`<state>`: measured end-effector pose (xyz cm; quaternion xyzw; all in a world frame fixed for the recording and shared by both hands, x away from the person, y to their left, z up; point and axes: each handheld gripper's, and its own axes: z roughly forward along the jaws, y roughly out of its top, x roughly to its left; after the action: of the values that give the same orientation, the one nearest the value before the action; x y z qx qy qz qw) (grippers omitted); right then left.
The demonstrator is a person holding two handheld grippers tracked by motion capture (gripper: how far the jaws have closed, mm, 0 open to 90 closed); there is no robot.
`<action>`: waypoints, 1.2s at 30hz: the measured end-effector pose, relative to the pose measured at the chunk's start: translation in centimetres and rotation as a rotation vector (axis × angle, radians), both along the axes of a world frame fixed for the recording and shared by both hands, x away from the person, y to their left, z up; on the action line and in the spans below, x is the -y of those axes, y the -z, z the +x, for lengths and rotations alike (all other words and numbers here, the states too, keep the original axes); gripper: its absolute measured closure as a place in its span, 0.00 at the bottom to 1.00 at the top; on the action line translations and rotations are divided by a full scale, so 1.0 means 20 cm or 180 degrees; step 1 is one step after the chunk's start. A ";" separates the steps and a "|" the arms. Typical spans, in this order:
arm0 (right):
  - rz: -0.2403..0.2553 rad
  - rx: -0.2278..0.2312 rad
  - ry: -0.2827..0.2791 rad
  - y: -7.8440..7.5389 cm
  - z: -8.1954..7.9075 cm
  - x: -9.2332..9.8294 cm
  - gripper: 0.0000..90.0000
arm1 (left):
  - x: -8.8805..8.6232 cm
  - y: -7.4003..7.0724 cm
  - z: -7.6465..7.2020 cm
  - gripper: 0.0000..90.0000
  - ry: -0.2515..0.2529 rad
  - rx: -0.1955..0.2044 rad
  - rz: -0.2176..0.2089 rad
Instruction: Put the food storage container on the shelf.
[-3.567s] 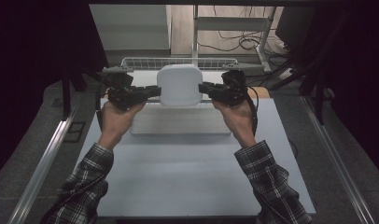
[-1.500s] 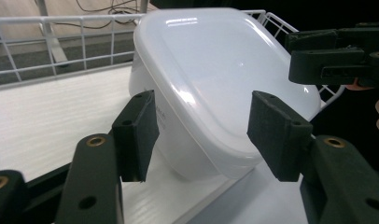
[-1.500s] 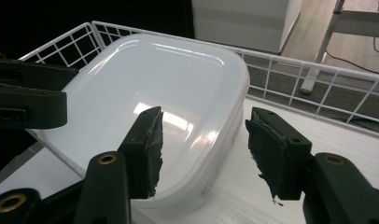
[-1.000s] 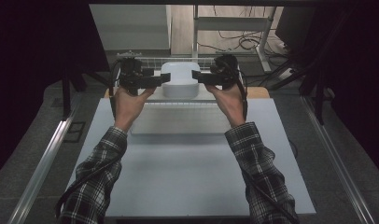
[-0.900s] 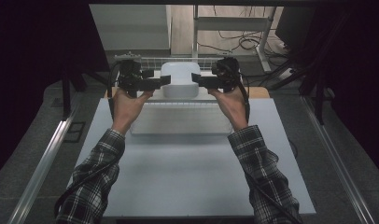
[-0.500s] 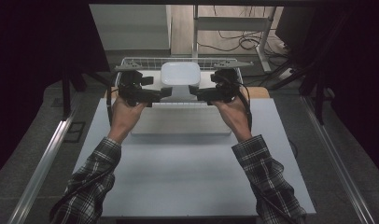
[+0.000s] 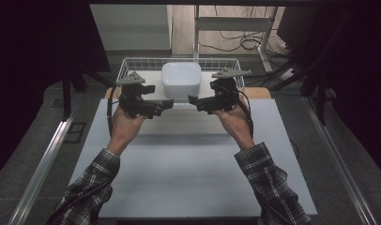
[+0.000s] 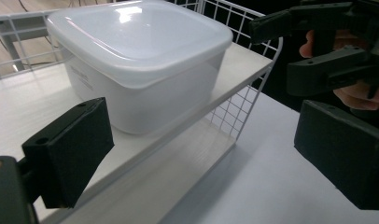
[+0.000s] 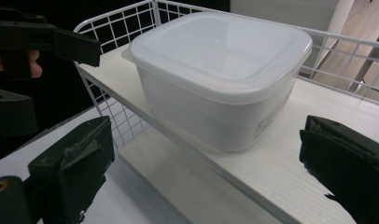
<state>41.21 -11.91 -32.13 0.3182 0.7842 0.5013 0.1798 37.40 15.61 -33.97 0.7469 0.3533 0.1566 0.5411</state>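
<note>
Nearest in the high view, two forearms in plaid sleeves [image 7: 92, 185] reach up from the bottom edge over a pale grey table [image 7: 188, 183]. Each hand holds one black two-jaw gripper, two in all. The left gripper [image 7: 166, 104] and the right gripper [image 7: 194, 101] point inward toward each other, with a clear gap between their tips. Both have just been opening; their jaws stand spread wide with nothing between them.

Just beyond the grippers sits one white wire basket [image 7: 132, 63] at the table's far edge, with a white shelf board inside it. One white plastic container [image 7: 181, 78] with its lid on rests upright on that board, near the basket's middle. It is roughly square with rounded corners, so no long axis stands out.

The left gripper view adds what the high view cannot: the container [image 8: 141, 70] has translucent walls and a small printed label on one side, and the right gripper [image 8: 318, 51] shows farther off. The right gripper view shows a lower board under the shelf [image 9: 178, 172], behind the wire mesh.
</note>
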 end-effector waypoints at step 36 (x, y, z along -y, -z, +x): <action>-0.0212 0.0017 -0.0182 0.20 -0.19 0.07 0.03 | -0.02 0.27 -0.20 0.08 0.0154 -0.0147 0.0001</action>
<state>37.44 -13.35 -36.17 0.2882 0.8088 0.4808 0.1779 33.30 16.09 -39.45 0.7587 0.3475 0.1263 0.5364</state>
